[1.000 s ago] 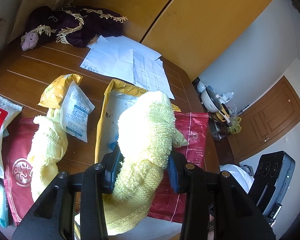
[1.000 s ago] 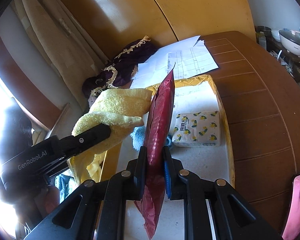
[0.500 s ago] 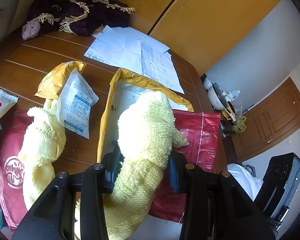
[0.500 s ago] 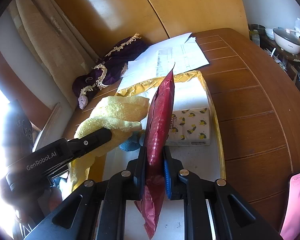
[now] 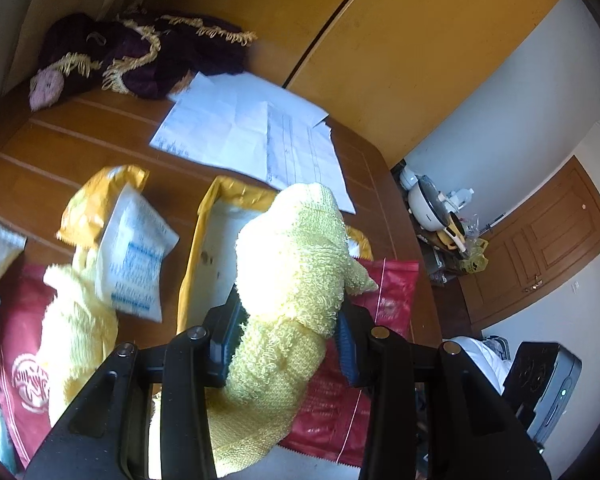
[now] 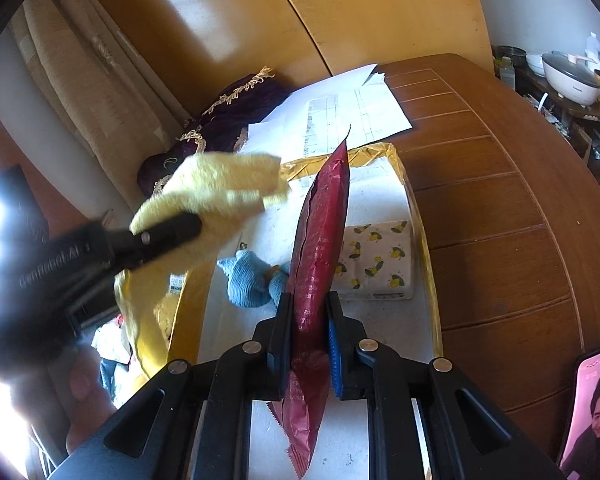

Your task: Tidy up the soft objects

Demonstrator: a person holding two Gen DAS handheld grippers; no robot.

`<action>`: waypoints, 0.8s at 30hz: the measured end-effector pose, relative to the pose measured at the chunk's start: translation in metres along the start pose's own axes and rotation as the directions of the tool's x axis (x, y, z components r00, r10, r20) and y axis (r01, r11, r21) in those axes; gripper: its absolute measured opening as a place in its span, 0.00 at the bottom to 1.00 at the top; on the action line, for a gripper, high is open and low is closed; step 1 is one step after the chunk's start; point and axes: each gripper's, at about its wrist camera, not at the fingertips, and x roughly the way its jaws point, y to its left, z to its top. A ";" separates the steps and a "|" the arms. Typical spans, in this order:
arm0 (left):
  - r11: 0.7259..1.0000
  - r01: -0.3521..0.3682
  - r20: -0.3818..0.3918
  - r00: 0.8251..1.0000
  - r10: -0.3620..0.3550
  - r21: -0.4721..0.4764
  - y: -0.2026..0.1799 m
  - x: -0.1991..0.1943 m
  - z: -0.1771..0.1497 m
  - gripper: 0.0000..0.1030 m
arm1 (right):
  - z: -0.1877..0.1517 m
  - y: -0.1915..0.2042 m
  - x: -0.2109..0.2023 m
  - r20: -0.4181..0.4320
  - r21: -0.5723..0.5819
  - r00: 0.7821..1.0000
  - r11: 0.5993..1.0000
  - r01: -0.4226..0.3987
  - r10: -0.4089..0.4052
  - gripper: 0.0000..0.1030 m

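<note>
Terry-looped yellow cloth [image 5: 288, 280] bulges between the left tongs [image 5: 288, 332], clamped; right tongs [image 6: 308, 328] pinch a flat, glossy red pouch [image 6: 320, 240] edgewise.

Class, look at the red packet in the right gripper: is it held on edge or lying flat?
On edge. The red packet stands upright, pinched in the right gripper, its thin side facing the camera.

Fluffy pale-yellow terry towel [image 5: 292, 280], bunched, held above the table, loose end drooping. Flat dark-red foil packet [image 6: 320, 248], standing on edge, upright, serrated end down. Yellow-rimmed padded mailer bag [image 6: 384, 152] lies open on the table; inside it, a crumpled blue knitted cloth [image 6: 248, 276] near a lemon-print white tissue pack [image 6: 376, 264].
</note>
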 end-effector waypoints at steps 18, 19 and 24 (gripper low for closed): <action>0.998 -0.019 -0.089 0.996 0.014 -0.066 0.017 0.043 0.003 0.45 | 0.004 0.002 0.015 -0.032 0.012 0.999 1.000 -0.007 0.008 0.20; 0.997 -0.014 -0.094 0.996 0.007 -0.076 0.019 0.042 0.004 0.46 | 0.004 0.001 0.015 -0.036 0.020 0.999 1.000 -0.009 0.010 0.21; 0.993 0.053 -0.113 0.992 -0.065 -0.105 0.024 0.032 0.000 0.59 | 0.002 -0.001 0.012 -0.036 0.041 0.999 0.999 0.001 0.000 0.34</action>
